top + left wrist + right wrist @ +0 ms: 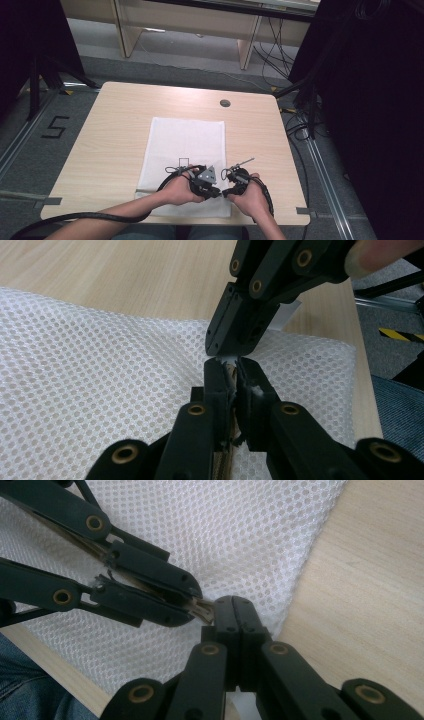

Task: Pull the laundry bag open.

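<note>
My left gripper (231,374) is clamped on the zipper of the white mesh bag (185,145), which lies at the near edge of the table (115,130); my right gripper (235,611) is closed on what seems to be its pull tab – too small to tell. The bag is light and floppy – better held at the zipper. I read no label on it.

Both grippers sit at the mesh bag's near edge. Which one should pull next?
Left, probably. The left gripper is shut on the tan strip at the mesh bag's edge, which runs on toward its side. The right gripper is shut beside it, its hold unclear.
</note>
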